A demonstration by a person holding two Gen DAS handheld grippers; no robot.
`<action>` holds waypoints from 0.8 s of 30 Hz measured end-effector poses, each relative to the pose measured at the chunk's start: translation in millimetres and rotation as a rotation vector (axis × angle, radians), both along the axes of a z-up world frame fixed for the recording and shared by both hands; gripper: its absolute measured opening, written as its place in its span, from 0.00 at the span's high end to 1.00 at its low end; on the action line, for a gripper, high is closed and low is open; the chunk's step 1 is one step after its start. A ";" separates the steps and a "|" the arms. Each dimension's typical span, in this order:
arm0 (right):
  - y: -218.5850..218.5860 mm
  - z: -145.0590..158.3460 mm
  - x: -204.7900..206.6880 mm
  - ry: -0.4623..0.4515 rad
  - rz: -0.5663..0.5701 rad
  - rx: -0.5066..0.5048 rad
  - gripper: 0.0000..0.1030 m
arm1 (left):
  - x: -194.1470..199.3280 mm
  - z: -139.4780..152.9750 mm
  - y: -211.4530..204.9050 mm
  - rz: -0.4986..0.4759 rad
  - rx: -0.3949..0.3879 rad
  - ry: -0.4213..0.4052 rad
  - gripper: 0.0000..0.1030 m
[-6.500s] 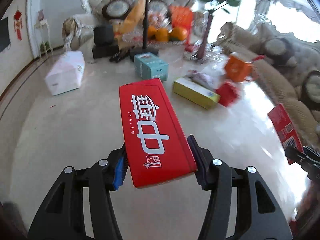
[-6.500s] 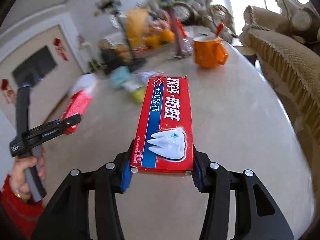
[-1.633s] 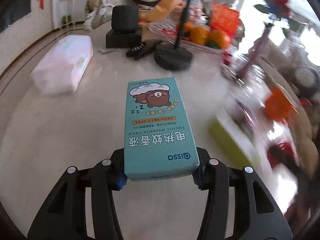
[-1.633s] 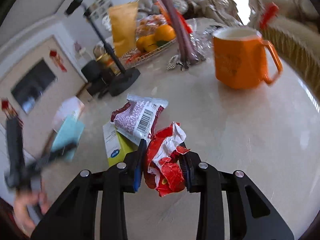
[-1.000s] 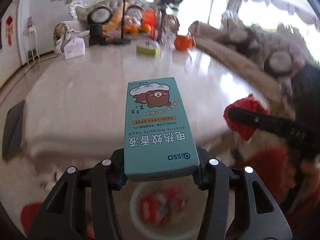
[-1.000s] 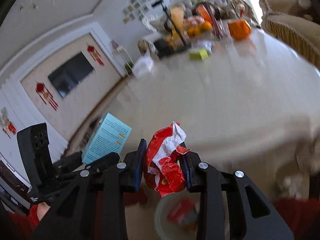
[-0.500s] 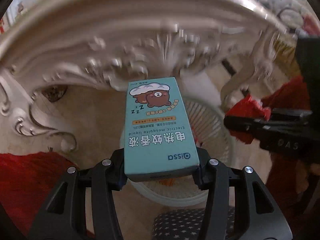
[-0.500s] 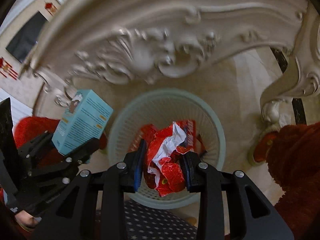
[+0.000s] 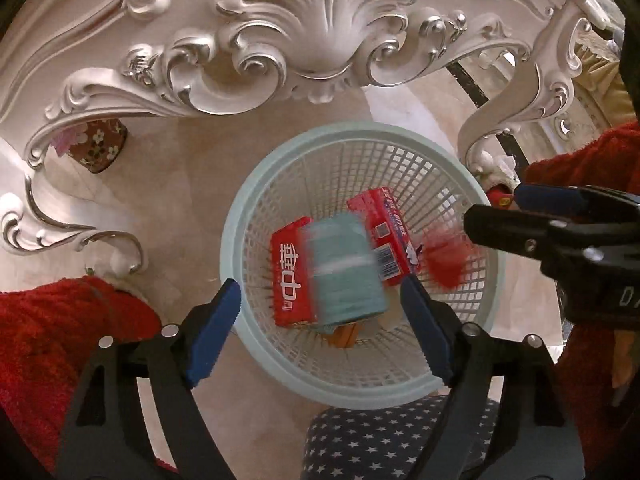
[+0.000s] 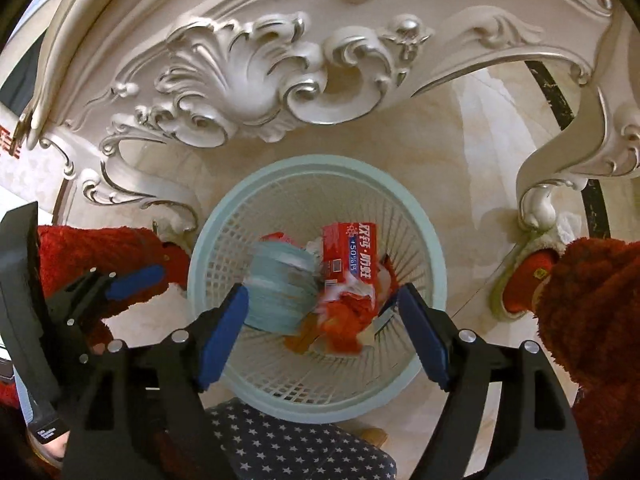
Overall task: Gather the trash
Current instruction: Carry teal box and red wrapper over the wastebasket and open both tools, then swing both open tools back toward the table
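Both tongs hang over the bin, and this is the dropping step; the left tongs [image 9: 320, 320] have just been opening and hold nothing, the blue box [image 9: 346, 272] blurred in fall beneath them; the right tongs [image 10: 322, 332] have likewise just sprung apart, the red wrapper [image 10: 346, 318] tumbling loose. The bin [image 10: 432, 248] sits on the floor just under the carved tabletop edge [image 10: 256, 80], two red boxes already inside. Next, I reckon, both tongs must lift clear; that overhanging edge and a curled leg [image 10: 540, 200] crowd the way up.

The toothpaste box [image 10: 352, 256] reads "+50%"; the red carton [image 9: 290, 272] "中".
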State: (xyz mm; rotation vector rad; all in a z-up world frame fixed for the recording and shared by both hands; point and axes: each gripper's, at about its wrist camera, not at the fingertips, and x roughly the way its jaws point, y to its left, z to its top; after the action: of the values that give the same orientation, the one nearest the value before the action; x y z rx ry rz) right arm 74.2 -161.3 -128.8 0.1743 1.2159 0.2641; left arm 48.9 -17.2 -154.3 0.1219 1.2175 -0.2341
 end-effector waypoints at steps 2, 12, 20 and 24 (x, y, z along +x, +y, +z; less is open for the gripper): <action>-3.5 -1.2 0.2 0.007 -0.017 0.003 0.29 | 0.3 -0.8 1.6 0.007 0.006 -0.001 0.22; -10.9 -2.6 -1.7 0.013 -0.055 0.011 0.29 | -4.1 7.7 3.1 0.012 0.005 -0.034 0.22; -12.0 36.3 -19.1 -0.082 -0.024 0.076 0.29 | -16.8 49.8 15.0 0.022 -0.126 -0.098 0.22; -16.7 89.9 -26.9 -0.208 0.000 0.120 0.29 | -20.7 105.3 22.0 0.020 -0.212 -0.172 0.22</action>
State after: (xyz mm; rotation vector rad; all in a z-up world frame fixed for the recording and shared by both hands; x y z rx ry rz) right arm 47.2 -178.0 -38.9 0.2447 0.9947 0.3473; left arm 28.3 4.7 -49.0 -0.0538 1.0163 -0.3272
